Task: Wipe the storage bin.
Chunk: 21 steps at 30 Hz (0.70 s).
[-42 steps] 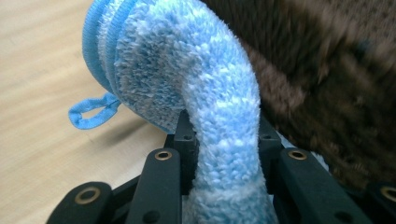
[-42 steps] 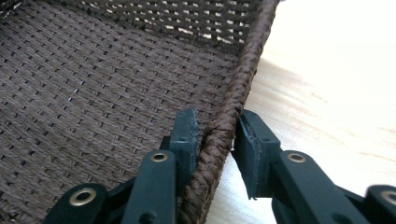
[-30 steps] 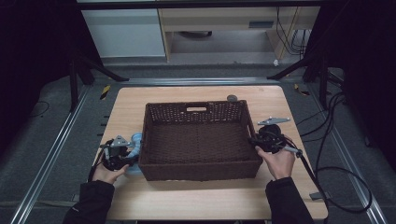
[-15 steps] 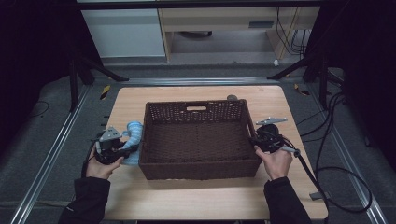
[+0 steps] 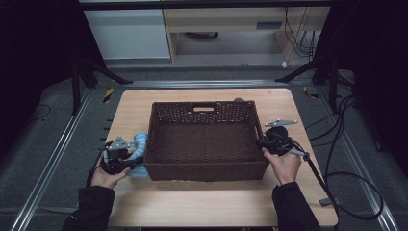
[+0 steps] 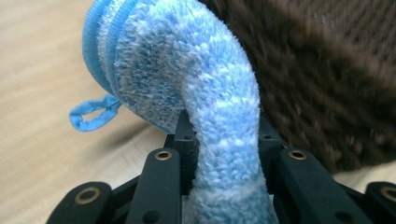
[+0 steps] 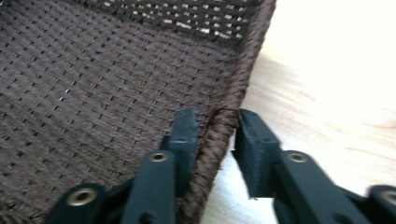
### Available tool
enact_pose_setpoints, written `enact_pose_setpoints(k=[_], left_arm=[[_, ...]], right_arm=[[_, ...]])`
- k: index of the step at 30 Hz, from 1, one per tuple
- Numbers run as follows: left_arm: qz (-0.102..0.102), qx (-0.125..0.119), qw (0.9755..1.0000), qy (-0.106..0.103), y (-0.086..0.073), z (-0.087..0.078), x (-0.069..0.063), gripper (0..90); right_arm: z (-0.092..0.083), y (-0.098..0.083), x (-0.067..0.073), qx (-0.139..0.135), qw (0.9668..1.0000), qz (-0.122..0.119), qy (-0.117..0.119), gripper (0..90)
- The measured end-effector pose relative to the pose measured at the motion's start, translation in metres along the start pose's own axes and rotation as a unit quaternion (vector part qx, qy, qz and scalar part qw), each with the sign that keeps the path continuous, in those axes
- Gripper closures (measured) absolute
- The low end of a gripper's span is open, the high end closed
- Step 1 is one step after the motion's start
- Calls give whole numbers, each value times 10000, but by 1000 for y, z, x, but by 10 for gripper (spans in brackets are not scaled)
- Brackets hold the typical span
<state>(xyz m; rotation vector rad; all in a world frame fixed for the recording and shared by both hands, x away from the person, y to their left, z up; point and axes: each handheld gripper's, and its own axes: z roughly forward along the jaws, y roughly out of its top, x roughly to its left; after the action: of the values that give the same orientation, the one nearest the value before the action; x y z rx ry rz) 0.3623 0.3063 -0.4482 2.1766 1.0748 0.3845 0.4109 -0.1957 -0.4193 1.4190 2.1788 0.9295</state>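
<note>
A dark brown wicker basket (image 5: 207, 171) stands empty in the middle of the wooden table. My left gripper (image 5: 127, 160) (image 6: 224, 135) is just off the basket's left wall, shut on a fluffy light-blue sock (image 5: 139, 144) (image 6: 187, 60) that arches up out of its jaws. The sock's blue loop (image 6: 91, 114) hangs over the tabletop. My right gripper (image 5: 261, 142) (image 7: 217, 128) straddles the basket's right rim (image 7: 252, 46). Its jaws have just been opening. The inner pad lies against the weave, and a slit of table shows by the outer pad.
A small dark object (image 5: 238, 100) sits behind the basket's back right corner. Cables (image 5: 346, 178) trail off the table's right side. Metal rails (image 5: 53, 159) run along both sides of the table. Bare wood lies in front of the basket.
My left hand drifted a little left and back with the sock, whose free end now stands slightly higher. My right hand has stayed at the basket's rim.
</note>
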Motion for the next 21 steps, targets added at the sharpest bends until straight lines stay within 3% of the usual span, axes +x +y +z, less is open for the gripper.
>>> enact_pose_setpoints(k=[3,8,13,19,21], left_arm=[[-40,55,10000,-54,-4,2,-1,697],[-27,-90,10000,-31,-1,-5,-4,697],[66,-321,9995,31,9,-18,-7,697],[146,-615,9980,62,16,-32,-7,696],[187,-596,9980,78,17,-33,-9,697]], right_arm=[[-3,-2,0,32,10000,-51,61,630],[-3,-4,1,104,9999,-39,129,686],[-3,-4,5,31,9999,37,-123,754],[0,-1,4,-60,9993,198,-309,759],[1,0,3,-48,9992,178,-357,756]])
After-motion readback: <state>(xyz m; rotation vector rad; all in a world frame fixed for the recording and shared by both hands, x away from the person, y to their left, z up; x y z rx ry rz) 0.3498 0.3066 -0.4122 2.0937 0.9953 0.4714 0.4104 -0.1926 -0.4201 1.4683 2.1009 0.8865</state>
